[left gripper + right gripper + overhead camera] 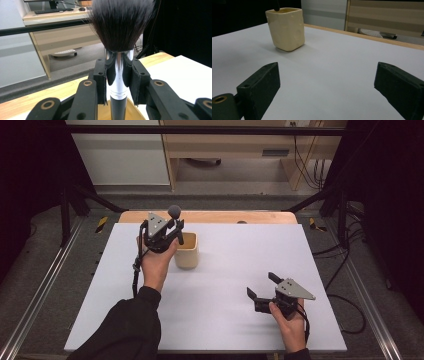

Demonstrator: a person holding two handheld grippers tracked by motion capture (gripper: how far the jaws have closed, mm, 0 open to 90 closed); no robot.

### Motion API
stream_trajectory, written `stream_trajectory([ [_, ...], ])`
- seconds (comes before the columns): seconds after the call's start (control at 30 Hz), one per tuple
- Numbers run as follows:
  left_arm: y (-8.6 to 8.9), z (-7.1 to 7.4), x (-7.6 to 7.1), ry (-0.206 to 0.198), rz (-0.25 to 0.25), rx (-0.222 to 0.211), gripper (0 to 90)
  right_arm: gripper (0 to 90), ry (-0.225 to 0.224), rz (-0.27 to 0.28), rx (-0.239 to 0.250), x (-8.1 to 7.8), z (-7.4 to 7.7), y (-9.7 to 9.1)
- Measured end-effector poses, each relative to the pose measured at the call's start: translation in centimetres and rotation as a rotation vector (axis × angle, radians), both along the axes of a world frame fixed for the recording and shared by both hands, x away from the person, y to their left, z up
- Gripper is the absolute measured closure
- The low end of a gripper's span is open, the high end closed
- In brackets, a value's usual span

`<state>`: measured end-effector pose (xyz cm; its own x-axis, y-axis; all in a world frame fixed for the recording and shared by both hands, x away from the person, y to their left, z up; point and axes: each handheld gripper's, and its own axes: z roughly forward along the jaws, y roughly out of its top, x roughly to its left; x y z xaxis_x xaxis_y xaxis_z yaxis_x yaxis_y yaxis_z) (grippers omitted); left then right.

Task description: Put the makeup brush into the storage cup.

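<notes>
A makeup brush [119, 67] with a dark bushy head, chrome ferrule and black handle stands upright, and my left gripper [118, 75] is shut on its ferrule. Its lower end points into a cream square cup [127, 112] just below. From above, the left gripper [172, 231] hovers over the left rim of the cup [188, 252], with the brush head [174, 211] sticking up. My right gripper [262, 286] rests low over the white board at the right front, jaws open and nothing between them. In the right gripper view the cup [286, 28] stands far left.
The white board [225, 270] lies on a wooden table [210, 216]. Black frame bars and cables surround the table, and a desk stands beyond the far edge.
</notes>
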<state>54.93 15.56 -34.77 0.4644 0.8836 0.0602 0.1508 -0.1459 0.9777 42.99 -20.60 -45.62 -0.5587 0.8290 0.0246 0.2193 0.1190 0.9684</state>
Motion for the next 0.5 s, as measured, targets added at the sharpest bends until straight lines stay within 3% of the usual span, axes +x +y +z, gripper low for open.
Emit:
stream_trajectory([
  [0.5, -0.5, -1.2, 0.0, 0.021, -0.011, 0.014, 70.2, 6.8, 0.005, 0.004, -0.011, 0.0, -0.1, 0.0],
])
